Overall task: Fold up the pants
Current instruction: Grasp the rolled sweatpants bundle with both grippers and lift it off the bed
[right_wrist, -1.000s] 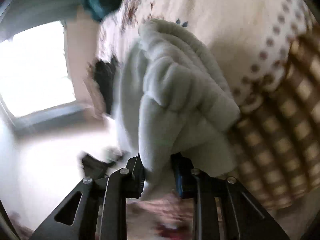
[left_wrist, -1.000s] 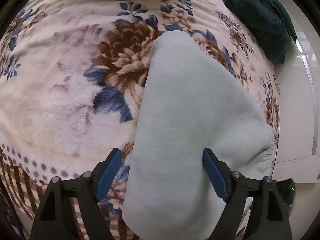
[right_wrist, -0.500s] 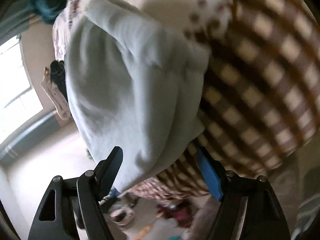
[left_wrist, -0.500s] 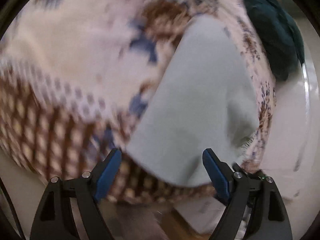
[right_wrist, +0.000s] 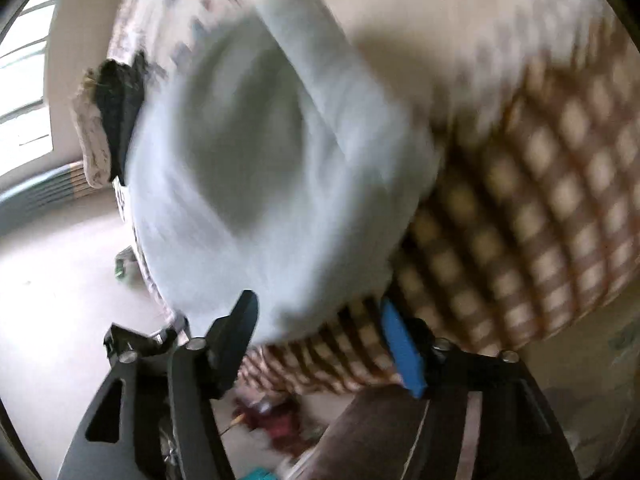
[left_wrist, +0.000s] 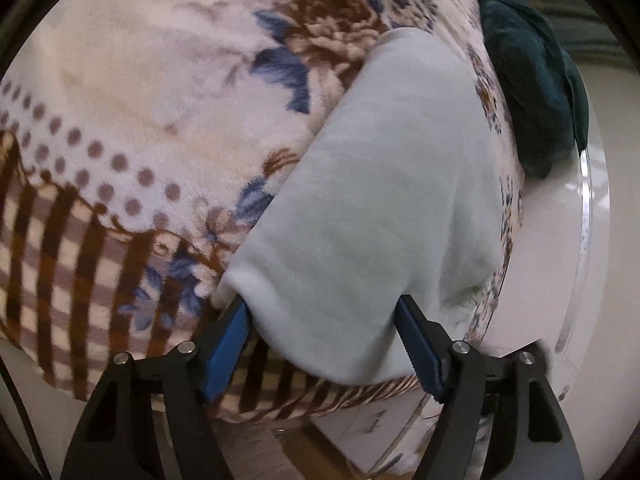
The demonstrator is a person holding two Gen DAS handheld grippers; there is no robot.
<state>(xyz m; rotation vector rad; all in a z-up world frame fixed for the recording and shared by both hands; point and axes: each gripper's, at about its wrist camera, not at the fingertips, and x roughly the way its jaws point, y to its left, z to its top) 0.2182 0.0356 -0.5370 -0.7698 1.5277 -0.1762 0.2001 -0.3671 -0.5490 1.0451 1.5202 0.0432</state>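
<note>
The pale mint fleece pants (left_wrist: pixel 384 200) lie folded in a long bundle on the floral blanket (left_wrist: pixel 140 92), their near end at the blanket's front edge. My left gripper (left_wrist: pixel 322 322) is open, its blue pads on either side of that near end, not closed on it. In the blurred right wrist view the same pants (right_wrist: pixel 256 168) lie on the checked border of the blanket (right_wrist: pixel 540 200). My right gripper (right_wrist: pixel 316 320) is open just in front of their near edge, holding nothing.
A dark teal cloth (left_wrist: pixel 532 80) lies at the blanket's far right. A white glossy surface (left_wrist: pixel 552 260) runs along the right side. A dark object (right_wrist: pixel 120 108) sits left of the pants. The floor (right_wrist: pixel 52 280) with small clutter lies below the edge.
My right gripper has let go of the pants and opened, and now sits back at their near edge. My left gripper stayed open and drew back toward the pants' near end.
</note>
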